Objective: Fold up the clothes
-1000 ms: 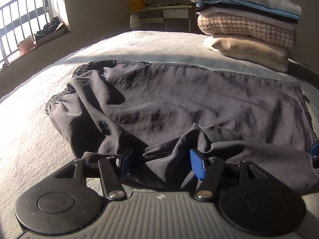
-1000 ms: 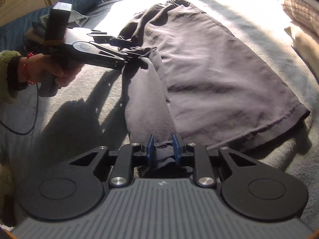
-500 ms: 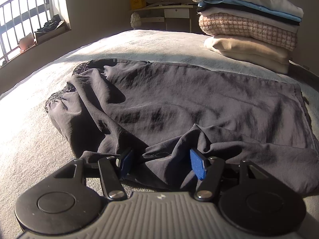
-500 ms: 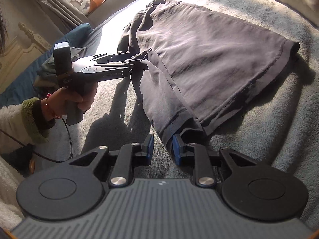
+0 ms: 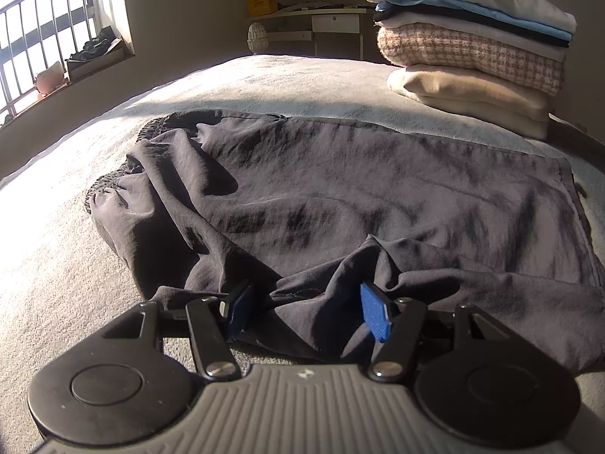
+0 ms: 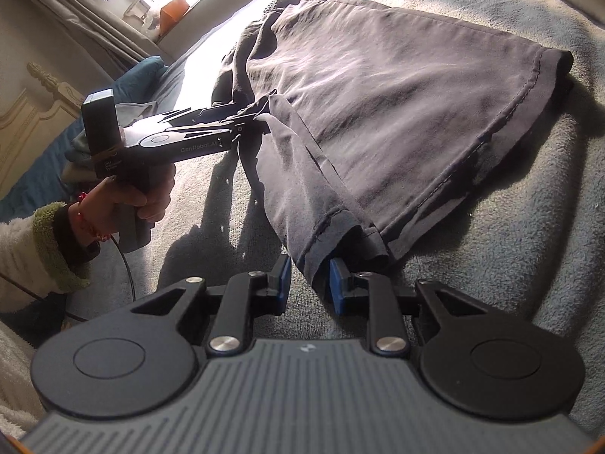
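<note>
Dark grey trousers (image 5: 340, 196) lie spread on the bed's grey blanket (image 5: 56, 265), with the elastic waistband at the far left. My left gripper (image 5: 306, 312) stands open and wide at the near edge. A raised fold of the fabric drapes over and between its fingers, and the right pad's blue face is bare. In the right wrist view the trousers (image 6: 397, 106) stretch away and the left gripper (image 6: 261, 117) props that fold off the bed. My right gripper (image 6: 310, 283) is open at the hem corner, which lies between the pads against the right one.
A tall stack of folded clothes (image 5: 472, 45) sits at the far right of the bed. A desk (image 5: 321, 22) and a barred window (image 5: 38, 38) lie beyond. A hand in a fleece cuff (image 6: 143, 196) holds the left gripper. A blue pillow (image 6: 140, 75) is at the left.
My right gripper's pads, shut on the trouser hem a second ago, have parted and released it, and that hand has rolled. The left gripper and its fold have not moved.
</note>
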Demonstrator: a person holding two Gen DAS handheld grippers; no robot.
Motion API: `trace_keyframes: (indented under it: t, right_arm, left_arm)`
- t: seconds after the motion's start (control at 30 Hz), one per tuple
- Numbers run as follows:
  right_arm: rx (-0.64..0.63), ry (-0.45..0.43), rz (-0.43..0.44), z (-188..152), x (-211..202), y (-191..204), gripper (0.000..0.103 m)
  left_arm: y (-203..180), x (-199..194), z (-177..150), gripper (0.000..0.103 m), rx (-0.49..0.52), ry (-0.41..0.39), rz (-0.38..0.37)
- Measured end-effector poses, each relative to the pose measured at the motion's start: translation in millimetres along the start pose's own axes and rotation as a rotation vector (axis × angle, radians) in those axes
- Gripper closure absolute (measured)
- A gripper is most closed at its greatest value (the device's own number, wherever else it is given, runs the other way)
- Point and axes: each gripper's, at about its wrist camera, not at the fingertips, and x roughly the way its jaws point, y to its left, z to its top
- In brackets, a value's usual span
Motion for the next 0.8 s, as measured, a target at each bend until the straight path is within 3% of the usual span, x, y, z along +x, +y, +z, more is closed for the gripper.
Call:
trace_keyframes:
  t: [0.13,0.43,0.53,0.67,0.8]
  right_arm:
    - [-0.081,-0.02,-0.012,-1.0,-1.5,9.5,0.102]
    - [-0.353,0.022,-0.082,7.8,-13.7,23.7,0.103]
    - [-0.308,0.025,-0.083,5.8,-8.4,13.6,0.103]
    - [-0.12,0.05,-0.081,-0.2,0.0,-17.1,0.103]
    - [-0.049,-0.004,-0.079,2.7,-22.4,-21.7,0.1]
  left_arm:
    - [0.0,-0.1,-0.2,0.04,-0.001,0.0,-0.001]
    - [0.9,0.4,0.0,0.038,-0.005,-0.001,-0.011]
    - [1.9,-0.3,-0.4,0.038,-0.006,-0.001,-0.015]
    - [2.0,-0.4,-0.3,0.039,-0.004,0.0,-0.015]
    - [2.0,-0.6,-0.2,0.039,-0.006,0.0,-0.014]
